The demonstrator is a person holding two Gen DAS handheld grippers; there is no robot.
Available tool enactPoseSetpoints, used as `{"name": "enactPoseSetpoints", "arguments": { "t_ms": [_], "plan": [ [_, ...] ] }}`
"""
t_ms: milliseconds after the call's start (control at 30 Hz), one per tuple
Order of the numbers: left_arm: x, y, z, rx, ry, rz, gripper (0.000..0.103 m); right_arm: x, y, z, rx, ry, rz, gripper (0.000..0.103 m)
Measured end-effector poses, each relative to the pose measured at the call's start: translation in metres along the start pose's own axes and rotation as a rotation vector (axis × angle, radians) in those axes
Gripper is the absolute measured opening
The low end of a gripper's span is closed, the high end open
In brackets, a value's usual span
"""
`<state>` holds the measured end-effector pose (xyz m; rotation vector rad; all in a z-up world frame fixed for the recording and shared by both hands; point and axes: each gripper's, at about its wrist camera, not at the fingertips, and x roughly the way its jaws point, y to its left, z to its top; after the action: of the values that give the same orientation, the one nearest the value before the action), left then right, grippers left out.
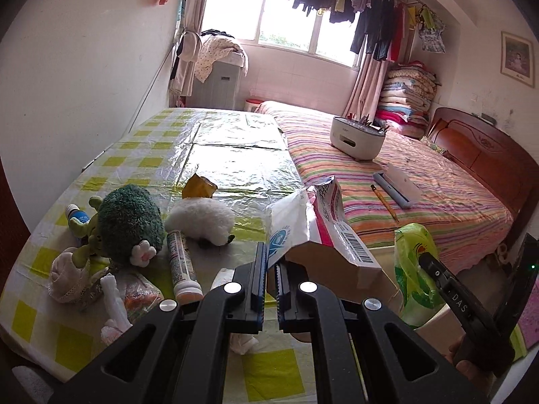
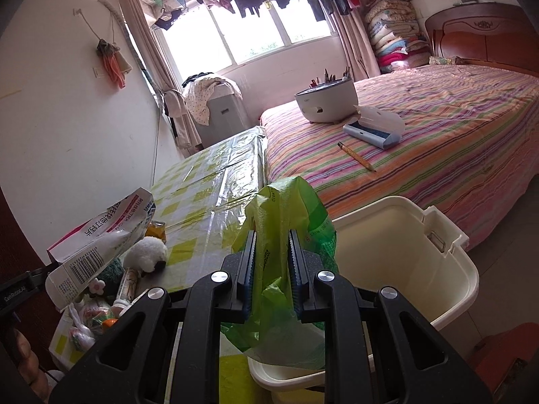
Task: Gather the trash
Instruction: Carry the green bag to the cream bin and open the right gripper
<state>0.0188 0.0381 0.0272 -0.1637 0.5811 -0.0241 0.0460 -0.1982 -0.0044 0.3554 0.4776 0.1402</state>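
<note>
My left gripper (image 1: 271, 259) is shut on a torn white and pink cardboard box (image 1: 333, 232) with a barcode, holding it up over the checked table (image 1: 219, 168). In the right wrist view the same box (image 2: 97, 239) hangs at the left. My right gripper (image 2: 273, 269) is shut on a crumpled green plastic bag (image 2: 286, 208), held over the near rim of an open cream bin (image 2: 404, 252). The green bag (image 1: 412, 269) and the right gripper (image 1: 438, 272) show at the right of the left wrist view. A brown wrapper (image 1: 198, 187), a tissue (image 1: 241, 341) and wrappers (image 1: 141, 296) lie on the table.
A green plush (image 1: 129, 222), a white plush (image 1: 200, 217), a tube (image 1: 182, 266) and a small bottle (image 1: 75, 217) sit on the table's left. The striped bed (image 1: 438, 202) beside it carries a white pen holder (image 1: 357, 136), a pencil (image 1: 384, 202) and a blue case (image 1: 397, 185).
</note>
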Motion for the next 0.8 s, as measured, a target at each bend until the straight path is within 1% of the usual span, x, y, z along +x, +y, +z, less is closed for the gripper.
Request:
{"name": "enactPoseSetpoints", "arguments": {
  "t_ms": [67,133,200,233,300,333,367,400,467,533,667,800],
  "plan": [
    [0.003,-0.011,0.001,0.016,0.005,-0.019,0.005,0.002,-0.008,0.000,0.014,0.011,-0.030,0.017],
    [0.005,-0.019,0.001,0.027,0.009,-0.039,0.005,0.002,-0.014,0.001,0.033,0.010,-0.037,0.020],
    [0.007,-0.028,0.001,0.039,0.015,-0.054,0.005,0.003,-0.017,0.002,0.028,0.003,-0.072,0.022],
    [0.008,-0.031,0.001,0.042,0.018,-0.061,0.005,0.004,-0.018,0.003,0.038,0.003,-0.070,0.024],
    [0.010,-0.037,0.000,0.048,0.025,-0.076,0.005,0.006,-0.021,0.003,0.045,0.012,-0.077,0.037],
    [0.010,-0.039,0.000,0.051,0.028,-0.082,0.005,0.007,-0.023,0.002,0.059,0.015,-0.082,0.055],
    [0.010,-0.041,-0.001,0.055,0.029,-0.087,0.005,0.008,-0.025,0.002,0.080,0.014,-0.075,0.069],
    [0.011,-0.042,-0.001,0.060,0.029,-0.088,0.005,0.008,-0.028,0.003,0.100,0.013,-0.065,0.071],
    [0.012,-0.045,-0.002,0.070,0.034,-0.087,0.005,0.006,-0.034,0.004,0.131,0.006,-0.066,0.073],
    [0.015,-0.049,-0.003,0.076,0.043,-0.089,0.005,0.002,-0.042,0.005,0.179,-0.009,-0.047,0.075],
    [0.023,-0.057,-0.006,0.087,0.062,-0.096,0.005,-0.010,-0.060,0.007,0.267,-0.063,-0.050,0.077],
    [0.036,-0.071,-0.010,0.109,0.091,-0.112,0.005,-0.023,-0.074,0.009,0.323,-0.132,-0.074,0.079]
  ]
}}
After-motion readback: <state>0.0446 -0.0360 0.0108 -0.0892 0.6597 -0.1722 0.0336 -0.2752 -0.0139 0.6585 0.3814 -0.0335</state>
